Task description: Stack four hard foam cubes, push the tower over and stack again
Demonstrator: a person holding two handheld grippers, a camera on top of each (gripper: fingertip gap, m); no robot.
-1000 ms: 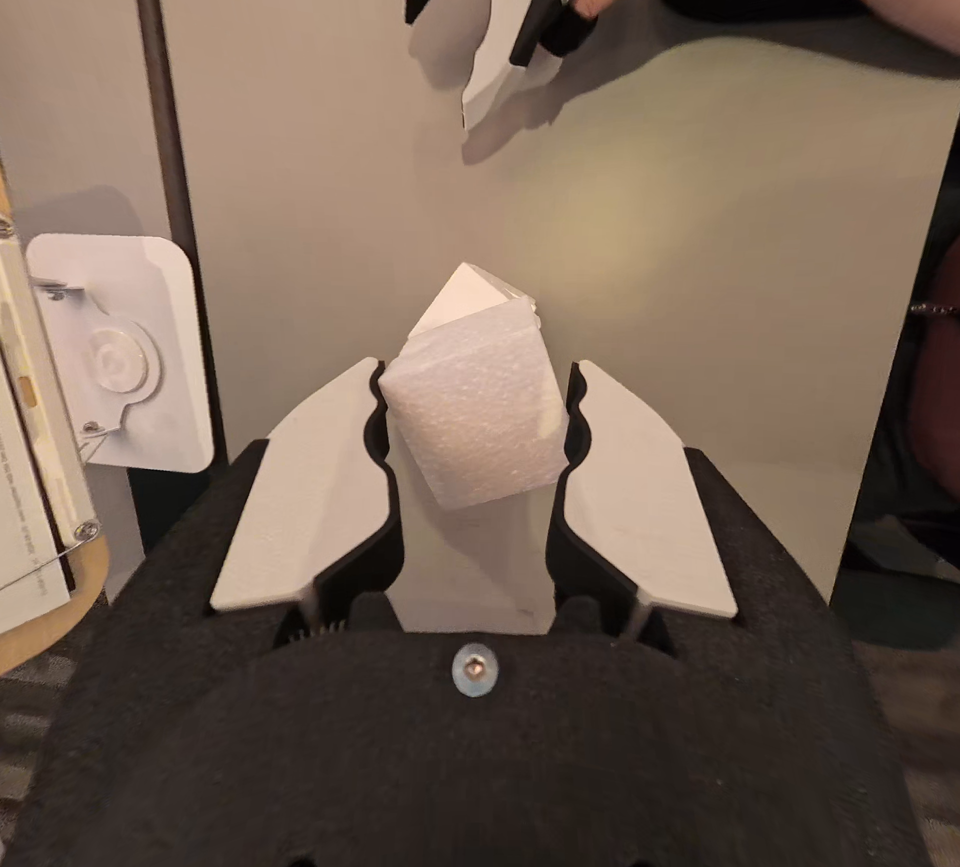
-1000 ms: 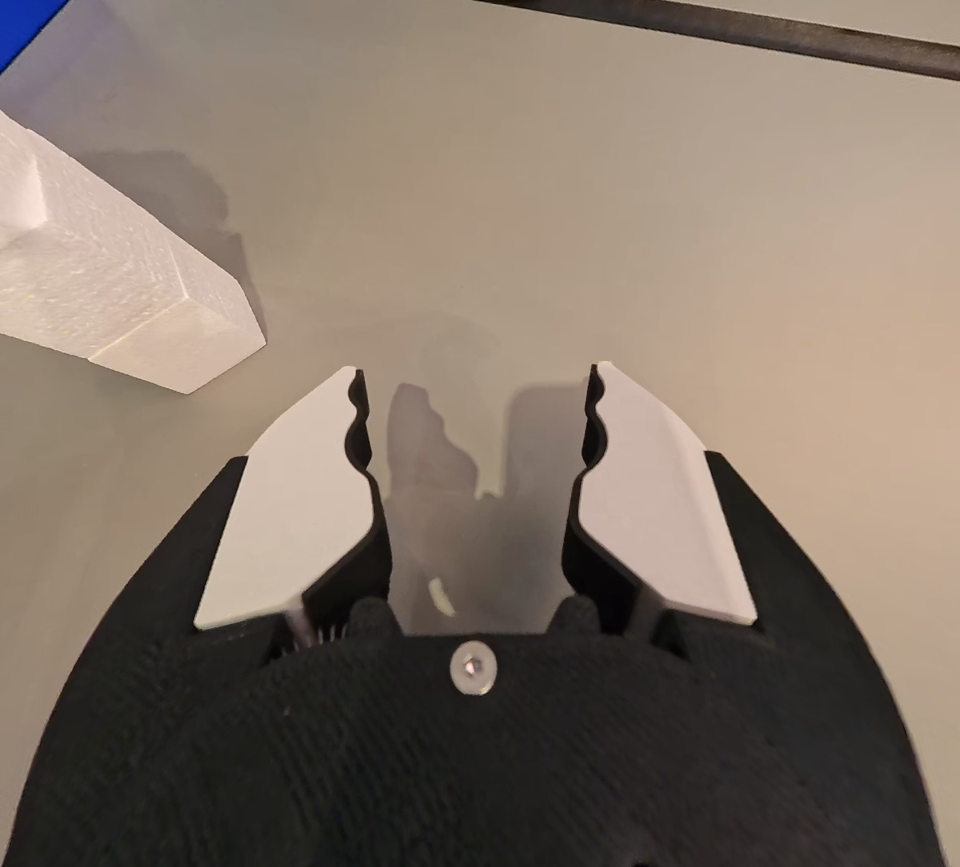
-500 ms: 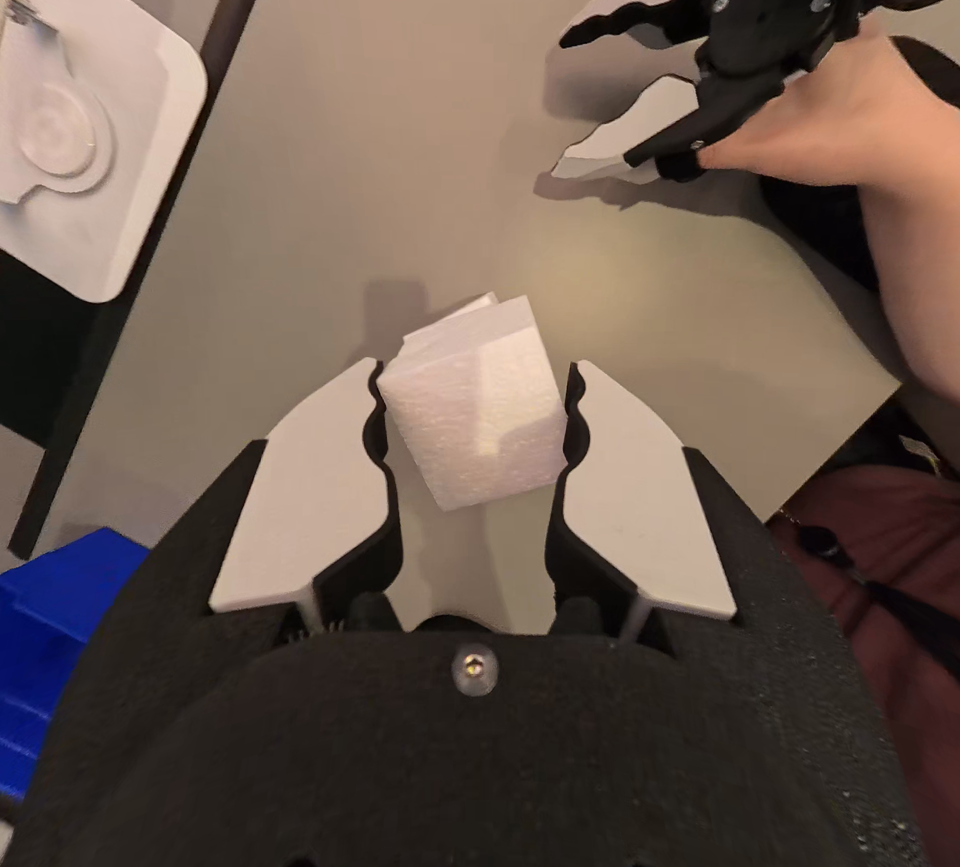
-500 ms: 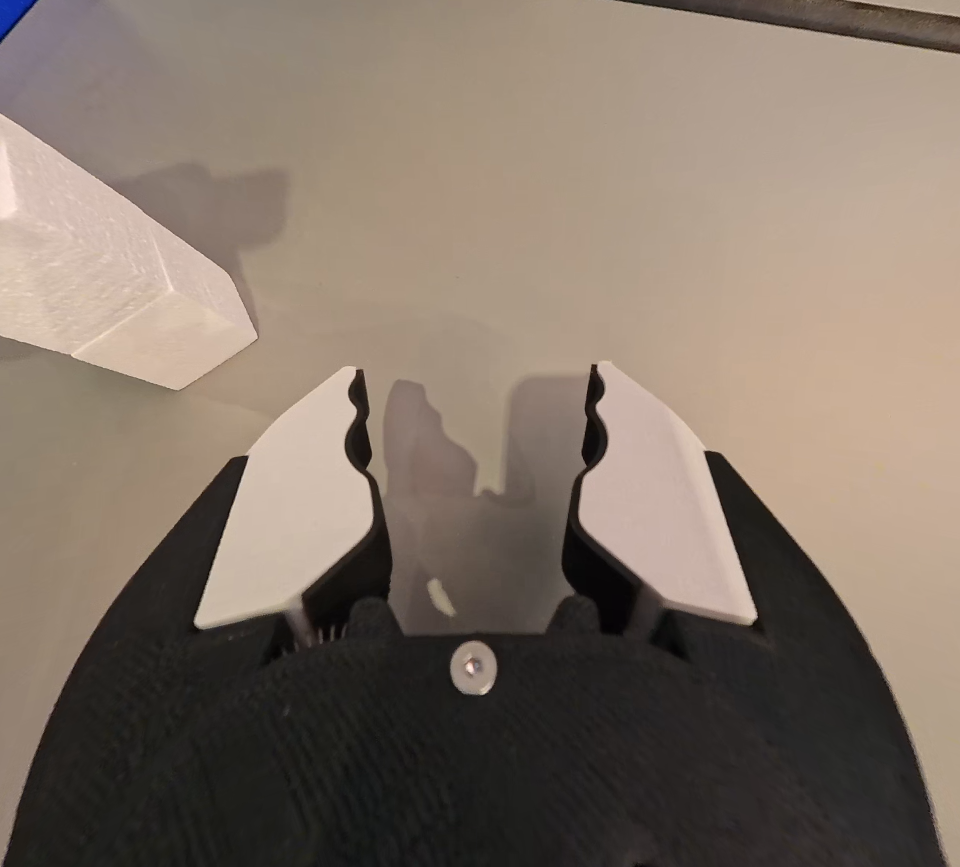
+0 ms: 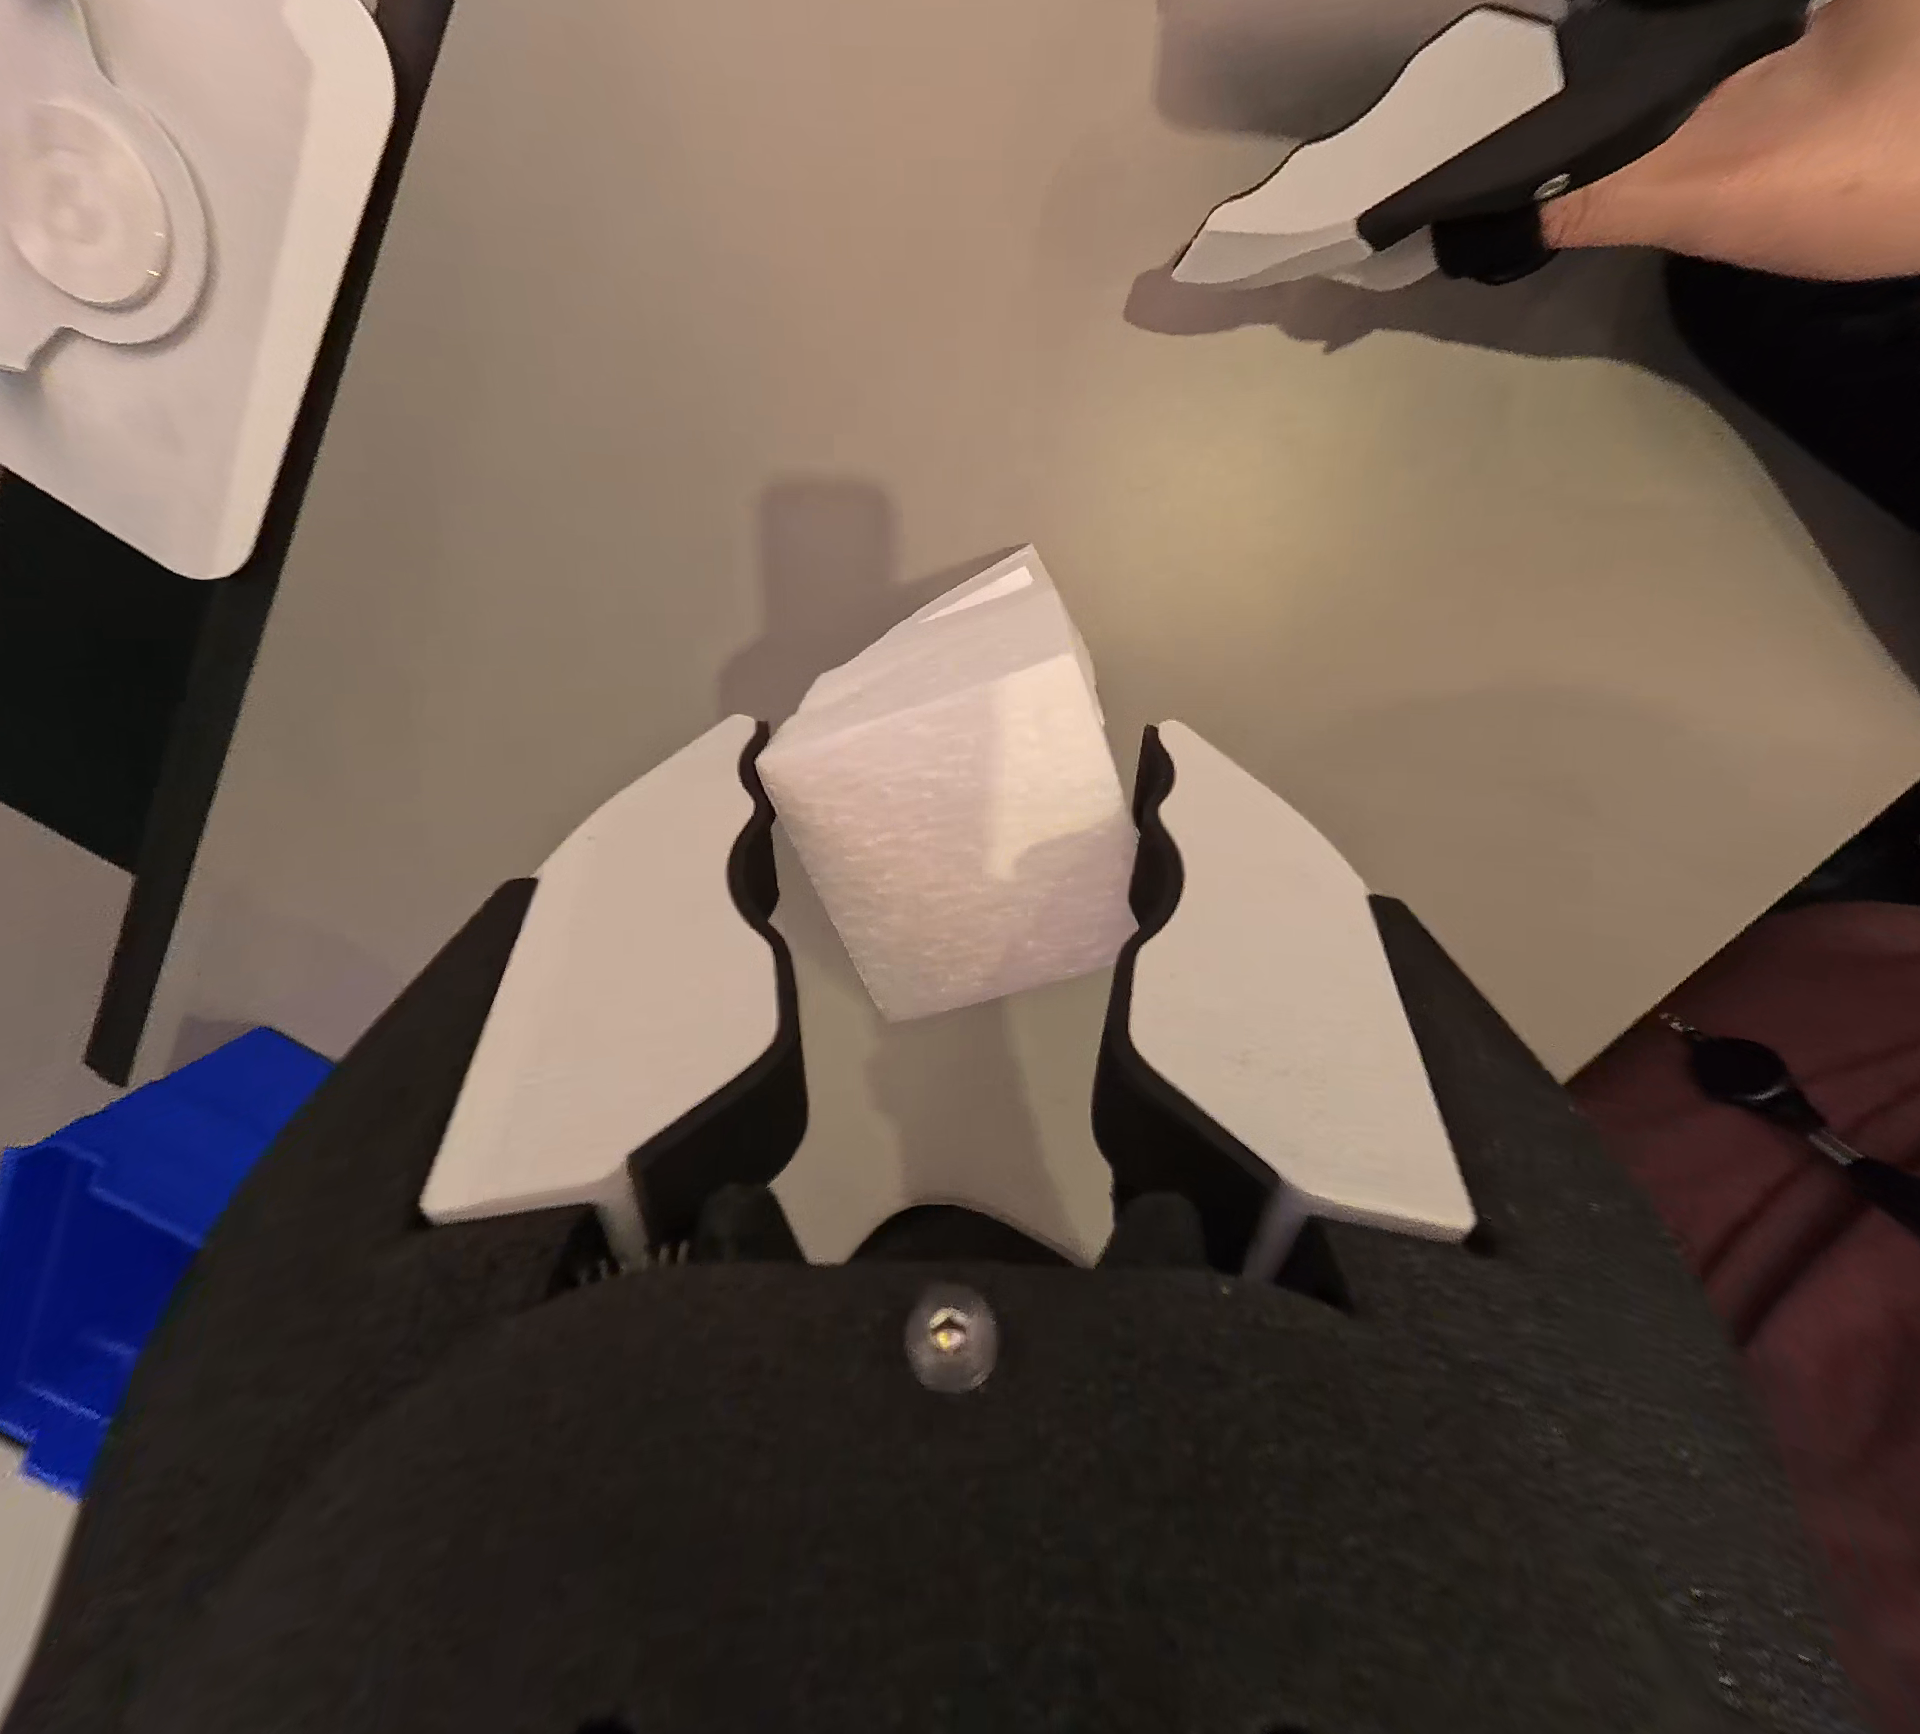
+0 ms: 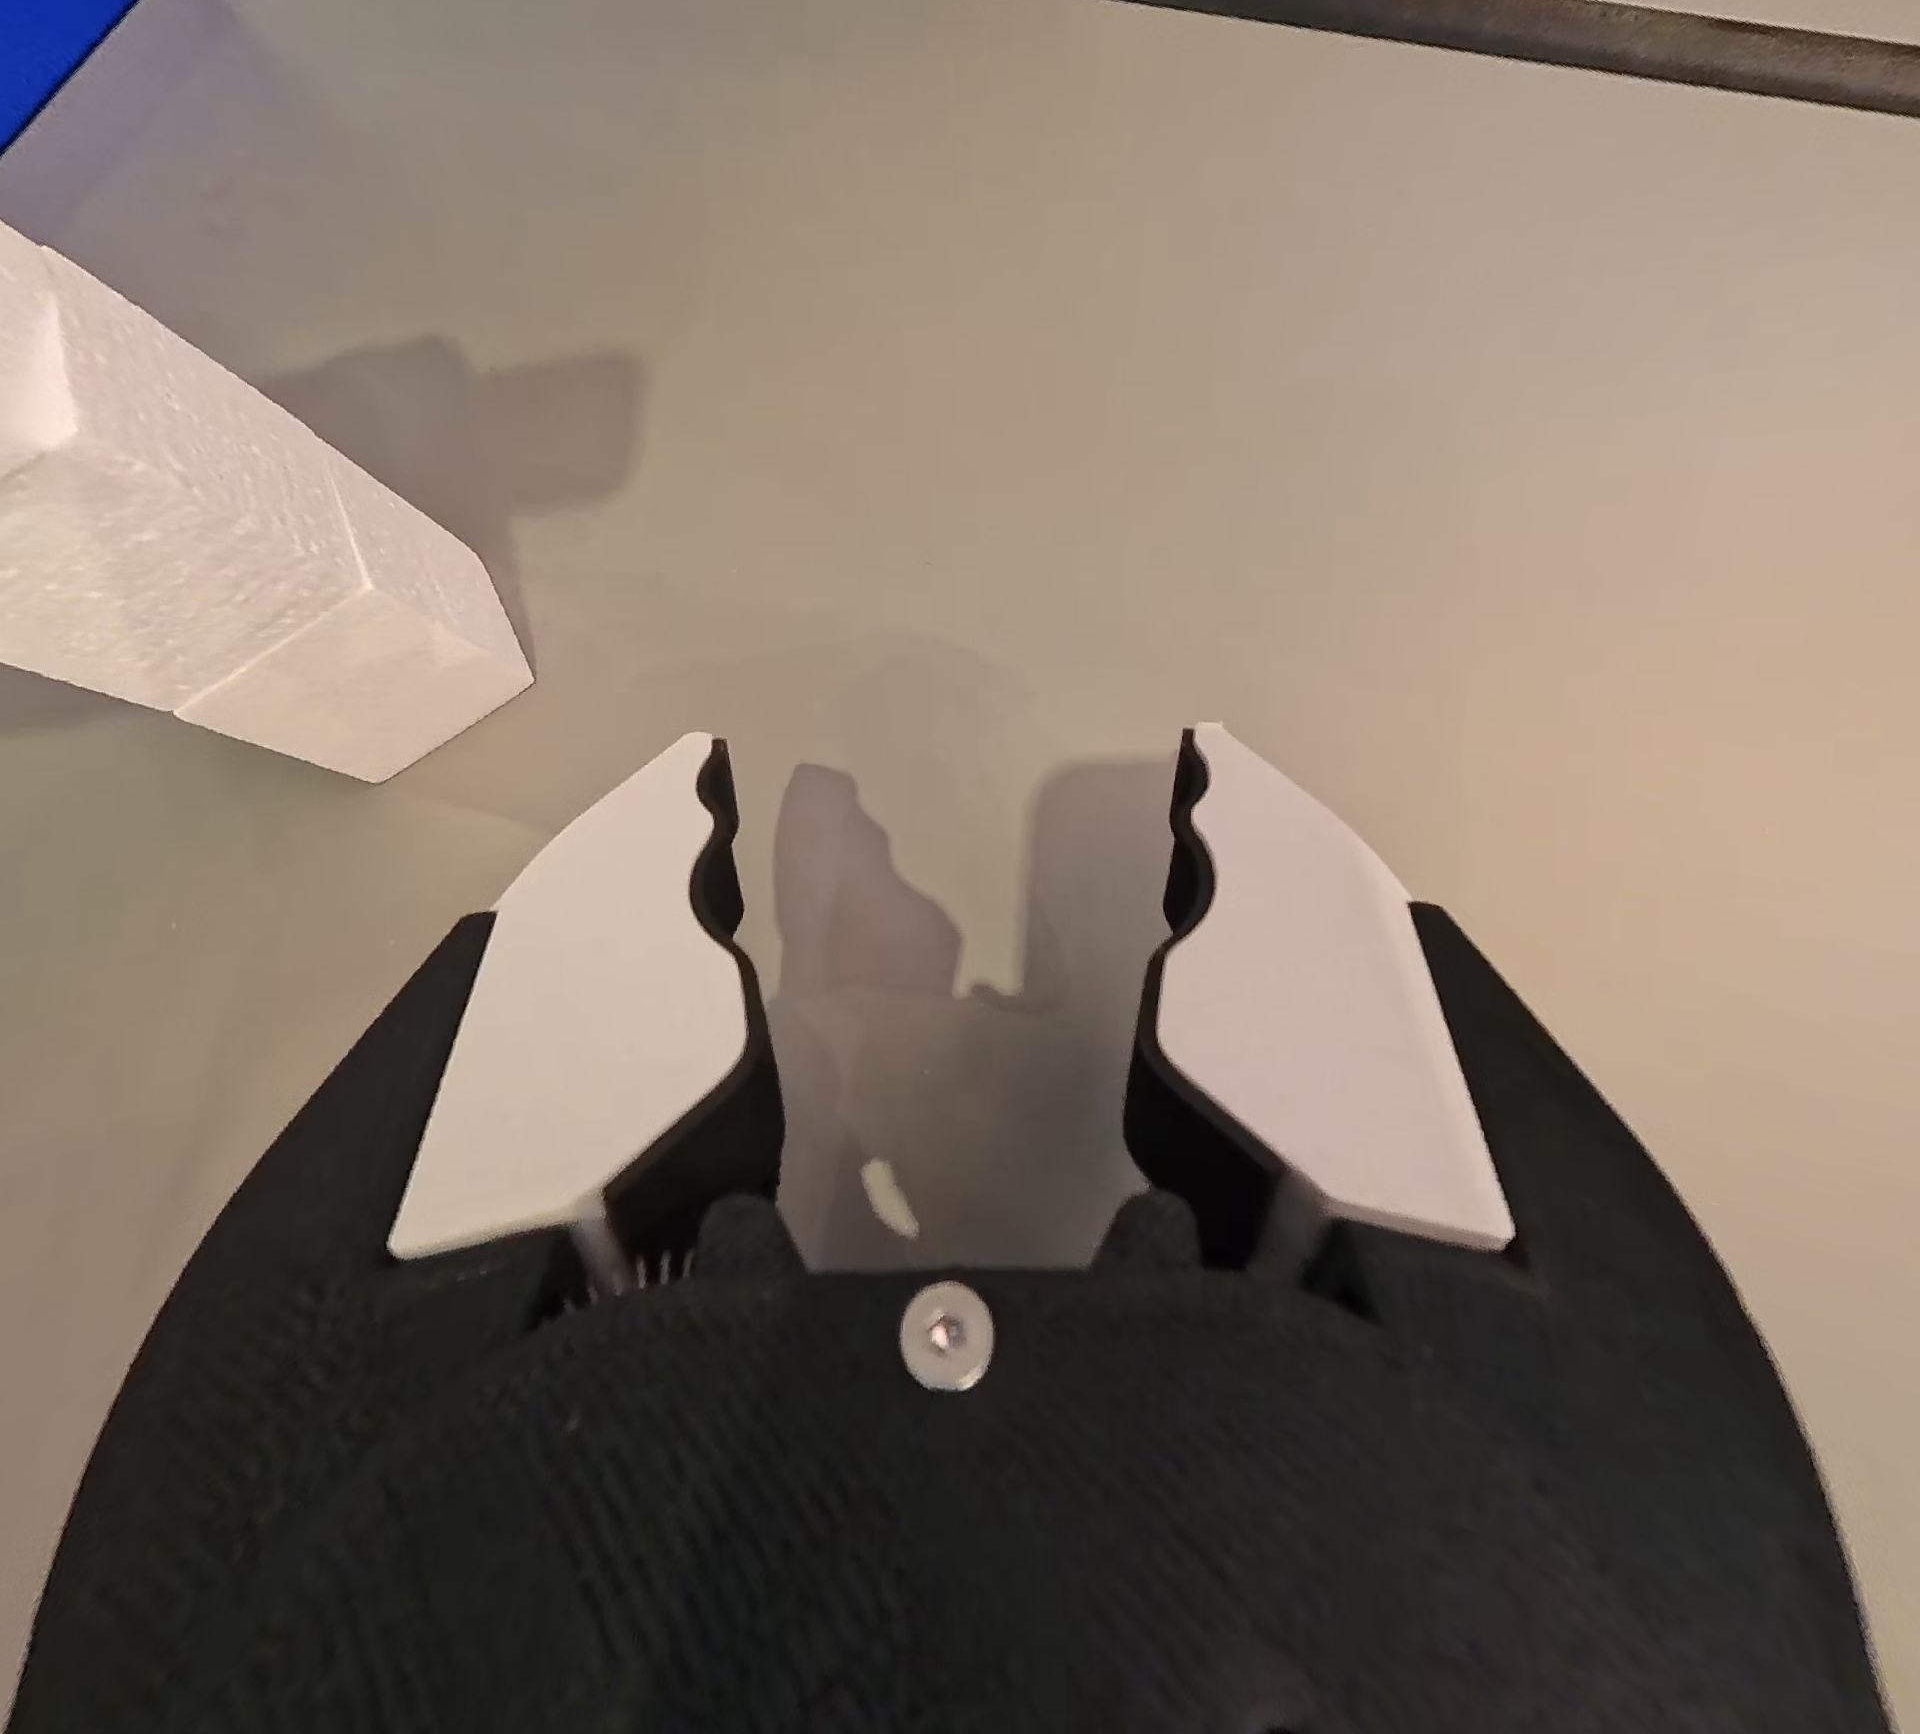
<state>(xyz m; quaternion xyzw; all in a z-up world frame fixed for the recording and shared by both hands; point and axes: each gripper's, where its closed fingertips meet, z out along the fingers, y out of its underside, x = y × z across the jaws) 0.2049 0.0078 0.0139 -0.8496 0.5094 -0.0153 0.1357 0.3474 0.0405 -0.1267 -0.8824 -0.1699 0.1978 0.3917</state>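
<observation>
Right now the left hand-held gripper point(image 5: 948, 739) is clamped on a white foam cube point(image 5: 951, 863), which sits skewed between the fingers, one corner tipped toward the table point(image 5: 644, 250) rather than square to it. I judge the tilt comes from where the fingers caught it, on an edge and a face, and it will want levelling before it can sit flat on anything. The cube is carried above the table, casting a shadow on the bare surface beyond it.

The right hand-held gripper point(image 6: 951, 739) is empty, its fingers well apart, held low over the table with a person's hand point(image 5: 1745, 178) behind it. It looks parked out of the way, leaving room for the left one to work. To its left stands a white foam stack point(image 6: 239, 562), at least two blocks with a seam between them, their edges slightly offset. That is probably where the carried cube is meant to go, though the stack's top runs out of view and I cannot tell its full height.

The table is a smooth, matt grey-beige sheet with a dark strip point(image 6: 1455, 11) along its far side. A white plastic plate with rounded corners point(image 5: 156, 178) lies across that strip, and a blue bin point(image 5: 114, 1269) sits at the table's edge. The lighting is warm and dim.
</observation>
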